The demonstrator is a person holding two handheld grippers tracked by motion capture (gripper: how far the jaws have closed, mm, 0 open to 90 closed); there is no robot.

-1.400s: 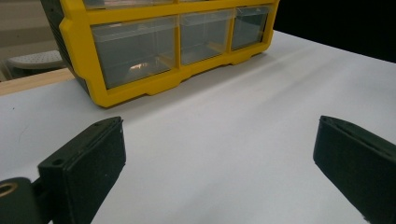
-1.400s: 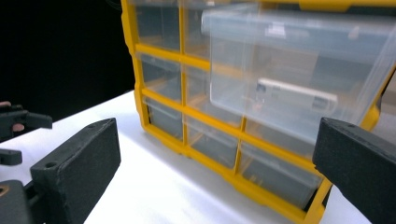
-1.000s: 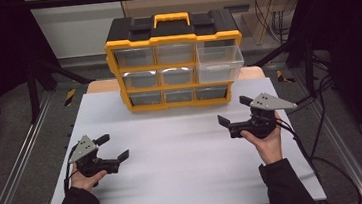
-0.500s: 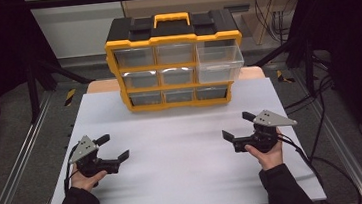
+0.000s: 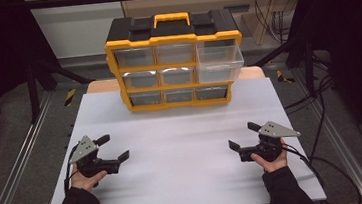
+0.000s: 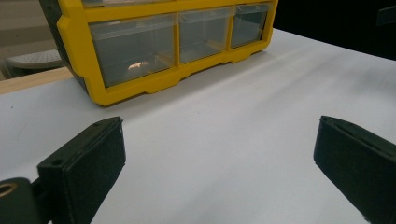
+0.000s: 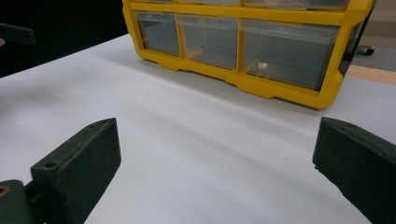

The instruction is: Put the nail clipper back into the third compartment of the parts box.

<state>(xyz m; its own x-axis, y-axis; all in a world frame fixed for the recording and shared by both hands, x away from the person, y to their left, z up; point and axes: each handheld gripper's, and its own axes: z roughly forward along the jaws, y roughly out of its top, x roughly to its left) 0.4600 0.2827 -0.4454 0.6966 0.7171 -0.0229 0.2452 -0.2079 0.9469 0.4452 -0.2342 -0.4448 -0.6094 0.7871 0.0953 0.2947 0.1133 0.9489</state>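
One yellow organizer (image 5: 175,62) with nine clear drawers stands at the middle of the worktop's (image 5: 186,182) far edge, its top right drawer (image 5: 219,63) pulled partly out. Two grippers rest near the near edge, the left gripper (image 5: 111,147) towards the near left corner and the right gripper (image 5: 243,135) towards the near right corner. Both have their jaws spread wide with nothing between them, and the organizer stands well apart from both, farther up the worktop and between them.

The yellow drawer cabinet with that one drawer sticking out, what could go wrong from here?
The pulled-out drawer overhangs the front of the drawer cabinet; a careless knock might pull it free or tip the cabinet forward. Both the left gripper and right gripper are open and empty, so a one-sided shove may slide the cabinet on the smooth white table.
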